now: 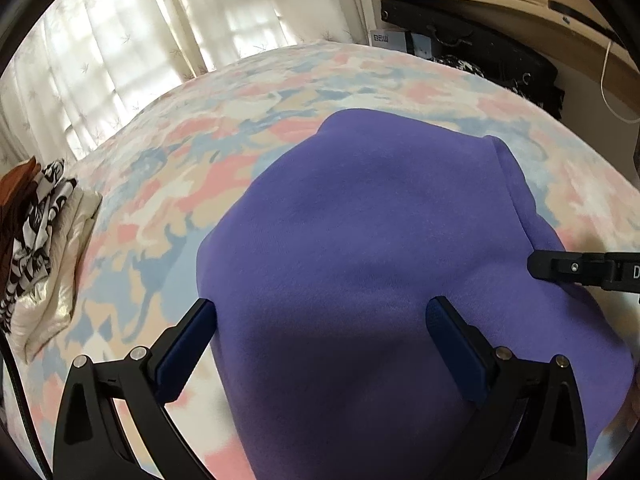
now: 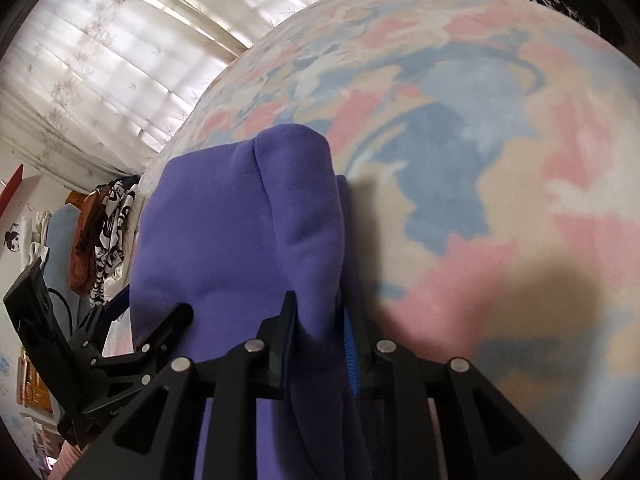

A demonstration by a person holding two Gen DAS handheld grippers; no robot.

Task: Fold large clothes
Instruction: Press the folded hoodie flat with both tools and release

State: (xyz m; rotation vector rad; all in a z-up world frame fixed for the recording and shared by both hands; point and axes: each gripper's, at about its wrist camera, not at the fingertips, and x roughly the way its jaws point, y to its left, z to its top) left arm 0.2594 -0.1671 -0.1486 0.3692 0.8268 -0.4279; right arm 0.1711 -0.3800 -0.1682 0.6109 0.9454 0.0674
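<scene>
A large purple sweatshirt [image 1: 360, 240] lies folded on the bed. My left gripper [image 1: 322, 312] hovers over its near part, jaws wide open; one fingertip [image 1: 202, 312] is at the garment's left edge and the other over the cloth, with nothing pinched. In the right wrist view, my right gripper [image 2: 318, 320] is shut on a thick fold along the right edge of the purple sweatshirt [image 2: 224, 232], and the cloth bunches between the pads. The right gripper [image 1: 560, 268] also shows at the right edge of the left wrist view.
The bed carries a pink, blue and cream patterned blanket [image 1: 180, 160] [image 2: 480, 160]. A pile of other clothes [image 1: 40, 240] [image 2: 100, 240] sits at its left edge. Curtains [image 1: 140, 40] hang behind, and a desk with a black bag [image 1: 480, 48] stands at the back right.
</scene>
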